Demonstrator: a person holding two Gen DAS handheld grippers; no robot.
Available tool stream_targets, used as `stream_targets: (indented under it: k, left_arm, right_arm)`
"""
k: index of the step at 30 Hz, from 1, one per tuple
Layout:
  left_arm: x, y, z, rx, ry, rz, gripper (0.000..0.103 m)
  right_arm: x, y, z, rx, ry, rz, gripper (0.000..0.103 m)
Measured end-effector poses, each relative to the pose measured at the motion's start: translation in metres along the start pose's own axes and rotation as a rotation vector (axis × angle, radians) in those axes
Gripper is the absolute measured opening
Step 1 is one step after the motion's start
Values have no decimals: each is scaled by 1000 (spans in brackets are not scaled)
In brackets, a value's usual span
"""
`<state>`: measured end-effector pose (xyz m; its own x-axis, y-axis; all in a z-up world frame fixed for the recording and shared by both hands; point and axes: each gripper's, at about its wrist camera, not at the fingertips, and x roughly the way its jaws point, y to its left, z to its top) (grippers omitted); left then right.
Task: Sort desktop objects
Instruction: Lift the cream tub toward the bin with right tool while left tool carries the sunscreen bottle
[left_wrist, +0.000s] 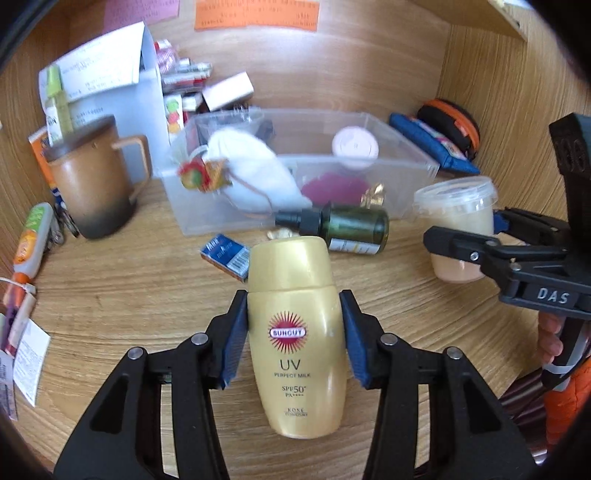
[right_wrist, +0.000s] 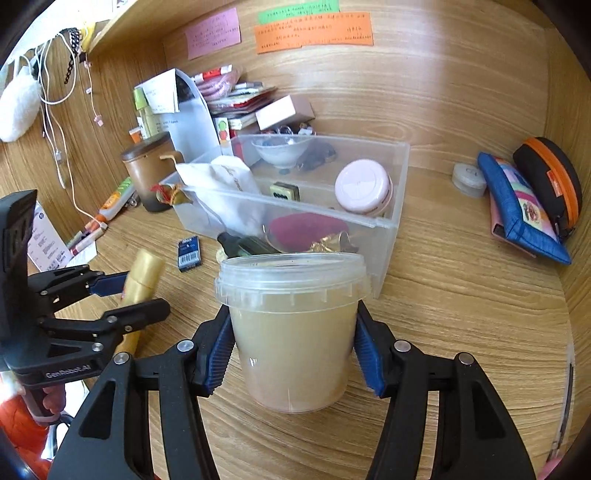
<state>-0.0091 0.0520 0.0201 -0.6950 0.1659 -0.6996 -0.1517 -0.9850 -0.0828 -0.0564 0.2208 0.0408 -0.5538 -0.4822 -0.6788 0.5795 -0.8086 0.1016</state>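
My left gripper (left_wrist: 293, 306) is shut on a gold sunscreen bottle (left_wrist: 295, 332), held over the wooden desk (left_wrist: 129, 295); it also shows in the right wrist view (right_wrist: 142, 280). My right gripper (right_wrist: 293, 328) is shut on a clear plastic tub (right_wrist: 293, 328) of beige cream, also seen at the right of the left wrist view (left_wrist: 456, 221). A clear storage box (left_wrist: 413, 155) stands behind, holding a white pouch (left_wrist: 255, 170), a pink jar (left_wrist: 354, 147) and a magenta item (left_wrist: 332, 188). A dark green dropper bottle (left_wrist: 343, 225) lies in front of the box.
A brown mug (left_wrist: 92, 184) stands at left, with tubes and pens (left_wrist: 29, 240) beside it. A small blue box (left_wrist: 225, 256) lies on the desk. A blue pouch (right_wrist: 517, 206) and a black-orange case (right_wrist: 550, 184) sit at right. Stacked boxes and papers (right_wrist: 240, 103) fill the back.
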Motion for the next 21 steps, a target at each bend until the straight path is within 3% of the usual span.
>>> stream_targets:
  k: [6,8,21]
  left_arm:
    - [-15,4,8,-5,-45,-10,41]
    - [-17,5,10,-14,-50,-27,29]
    - [-38,4,24,5,-131,-36,27]
  right_arm:
    - [-10,8,7,-26,-25,0,55]
    - [-13,11,10,-33,-34,-2,55]
    - [-26,17,28,-59,-75,-11,55]
